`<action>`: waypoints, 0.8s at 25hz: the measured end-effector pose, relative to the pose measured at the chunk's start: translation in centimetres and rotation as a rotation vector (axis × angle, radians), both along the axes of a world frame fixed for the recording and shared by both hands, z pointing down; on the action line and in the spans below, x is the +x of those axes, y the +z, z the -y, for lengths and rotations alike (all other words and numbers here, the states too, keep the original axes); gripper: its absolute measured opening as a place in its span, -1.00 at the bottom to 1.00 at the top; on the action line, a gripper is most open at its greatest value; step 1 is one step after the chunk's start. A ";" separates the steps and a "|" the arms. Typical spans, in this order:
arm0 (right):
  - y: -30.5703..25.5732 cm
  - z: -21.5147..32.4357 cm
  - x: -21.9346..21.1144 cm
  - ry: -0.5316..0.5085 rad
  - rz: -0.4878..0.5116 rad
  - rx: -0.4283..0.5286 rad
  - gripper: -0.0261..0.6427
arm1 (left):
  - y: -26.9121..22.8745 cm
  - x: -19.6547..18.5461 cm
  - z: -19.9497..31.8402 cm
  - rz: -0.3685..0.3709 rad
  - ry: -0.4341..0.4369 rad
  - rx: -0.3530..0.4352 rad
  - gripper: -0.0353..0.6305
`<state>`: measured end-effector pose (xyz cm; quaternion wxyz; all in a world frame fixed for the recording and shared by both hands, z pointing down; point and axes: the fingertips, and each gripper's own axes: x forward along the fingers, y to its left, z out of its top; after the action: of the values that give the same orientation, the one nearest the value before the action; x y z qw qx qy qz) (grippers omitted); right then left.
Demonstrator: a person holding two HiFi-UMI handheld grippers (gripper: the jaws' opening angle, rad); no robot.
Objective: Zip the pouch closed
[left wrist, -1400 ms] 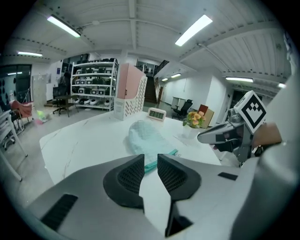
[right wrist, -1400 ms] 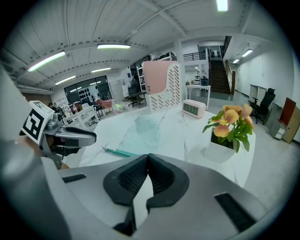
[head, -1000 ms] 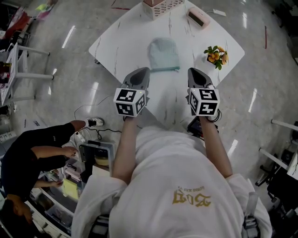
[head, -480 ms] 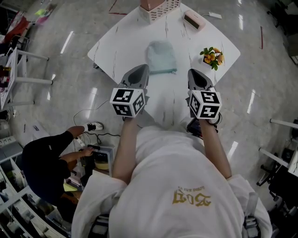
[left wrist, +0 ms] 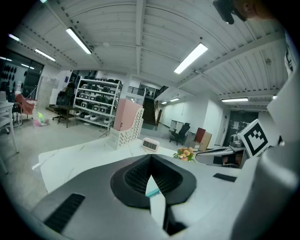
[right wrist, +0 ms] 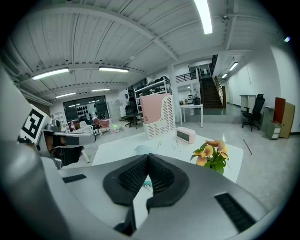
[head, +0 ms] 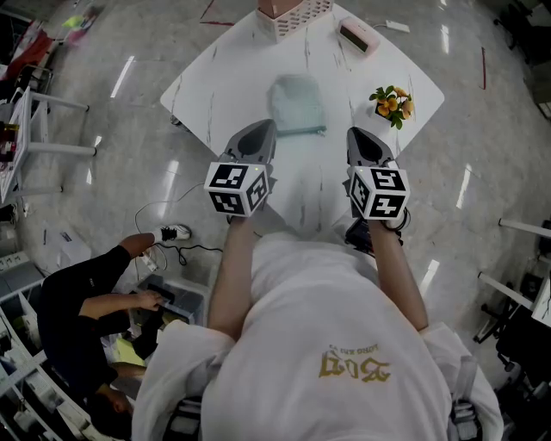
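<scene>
left gripper (head: 262, 131) hovering over near table (head: 215, 82) edge, jaws pressed together, gripping nothing | right gripper (head: 361, 135) doing same | mint pouch (head: 298, 104) lying flat just beyond both tips, untouched | flowers (head: 395, 102), clock (head: 358, 35), pink file rack (head: 297, 13) sitting farther back

On your table (head: 225, 79), the rack (head: 297, 10) stands behind the pouch (head: 299, 105), the clock (head: 357, 36) right of the rack, flowers (head: 394, 102) right of the pouch.

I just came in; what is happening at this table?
A person holds two grippers over the near edge of a white table. The left gripper and the right gripper are both shut and empty. The pale green pouch lies ahead of them, untouched. Whether its zip is closed cannot be seen.
</scene>
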<state>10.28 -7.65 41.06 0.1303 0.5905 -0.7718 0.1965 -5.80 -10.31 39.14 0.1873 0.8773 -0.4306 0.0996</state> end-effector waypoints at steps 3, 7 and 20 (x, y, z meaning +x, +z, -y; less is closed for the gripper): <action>0.0 0.0 0.0 -0.003 -0.002 -0.004 -0.89 | 0.2 0.0 -0.1 -0.001 0.002 -0.005 -0.84; 0.1 0.0 0.2 -0.007 0.000 -0.012 -0.89 | 0.2 0.2 -0.1 -0.003 0.005 -0.007 -0.84; 0.4 0.5 2.0 0.000 0.009 -0.030 -0.89 | 0.7 0.2 0.2 -0.012 0.004 -0.029 -0.84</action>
<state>12.28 -8.13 41.45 0.1356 0.5877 -0.7693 0.2108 -5.56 -10.50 39.86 0.2026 0.8760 -0.4260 0.1009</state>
